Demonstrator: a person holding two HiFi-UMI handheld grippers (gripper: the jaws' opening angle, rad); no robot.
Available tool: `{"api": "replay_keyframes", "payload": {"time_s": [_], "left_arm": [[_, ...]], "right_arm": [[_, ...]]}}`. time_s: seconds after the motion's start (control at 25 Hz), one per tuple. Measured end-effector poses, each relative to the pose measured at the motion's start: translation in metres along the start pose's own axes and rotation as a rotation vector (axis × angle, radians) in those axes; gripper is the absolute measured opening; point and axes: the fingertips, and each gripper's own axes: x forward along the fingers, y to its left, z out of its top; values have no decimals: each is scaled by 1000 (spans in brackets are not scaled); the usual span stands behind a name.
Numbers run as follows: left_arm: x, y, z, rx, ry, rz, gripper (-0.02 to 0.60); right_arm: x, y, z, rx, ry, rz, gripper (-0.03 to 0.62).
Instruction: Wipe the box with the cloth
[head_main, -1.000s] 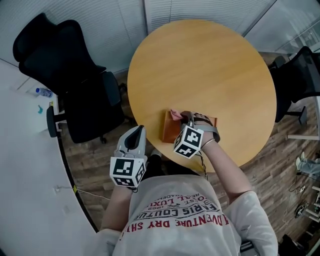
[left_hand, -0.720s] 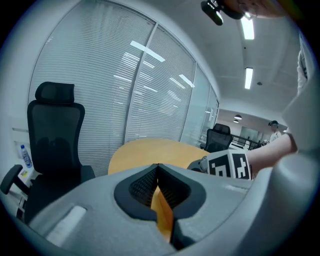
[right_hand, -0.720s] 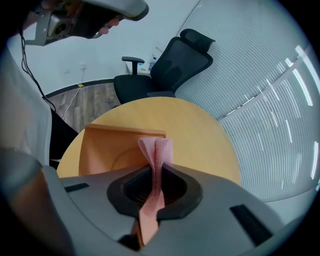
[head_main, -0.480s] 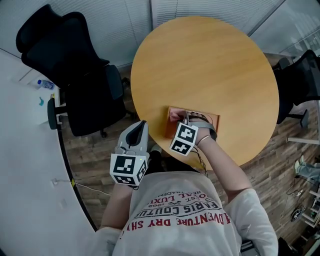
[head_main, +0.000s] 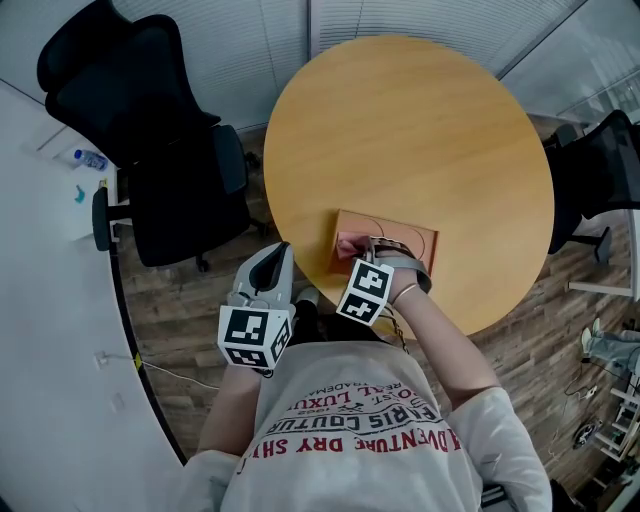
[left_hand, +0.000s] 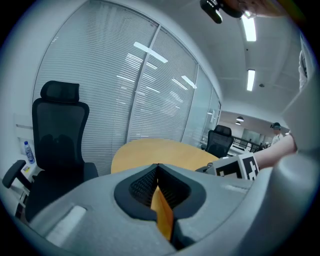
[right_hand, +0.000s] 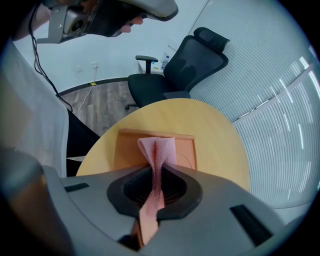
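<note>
A pink ribbed cloth (right_hand: 160, 149) is pinched in the right gripper (right_hand: 158, 172) over the left end of a flat orange-brown box (right_hand: 127, 150), which is set near the near edge of a round wooden table (head_main: 420, 130). The left gripper (left_hand: 158, 170) is held off the table's near left edge, its jaws pressed together.

table (head_main: 400, 120): round, light wood
chairs: we've got one black office chair (head_main: 150, 140) left, second chair (head_main: 600, 165) right
floor (head_main: 190, 320): wood planks
</note>
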Motion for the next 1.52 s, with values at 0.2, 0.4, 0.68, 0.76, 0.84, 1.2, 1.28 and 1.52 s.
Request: {"api": "replay_keyframes", "payload": {"time_s": [0.2, 0.4, 0.68, 0.76, 0.84, 1.2, 1.28, 1.52], "left_arm": [[-4, -3, -1, 24, 2, -13, 9], [-12, -3, -5, 31, 5, -17, 9], [-18, -5, -10, 45, 11, -36, 9], [-18, -3, -12, 42, 17, -30, 9], [-18, -3, -13, 40, 22, -25, 9], [-13, -28, -26, 36, 47, -33, 9], [-11, -36, -26, 44, 48, -44, 9], [-4, -44, -16, 61, 37, -57, 9]], "right_arm": [[-7, 12, 1, -3, 16, 4, 29], [-14, 29, 3, -33, 21, 15, 29], [-23, 57, 5, 1, 18, 70, 29], [-25, 65, 4, 29, 12, 105, 29], [-28, 73, 2, 51, 7, 146, 29], [-42, 80, -19, 109, -32, 167, 29], [-52, 68, -25, 145, -52, 154, 29], [-71, 16, -35, 215, -84, 74, 29]]}}
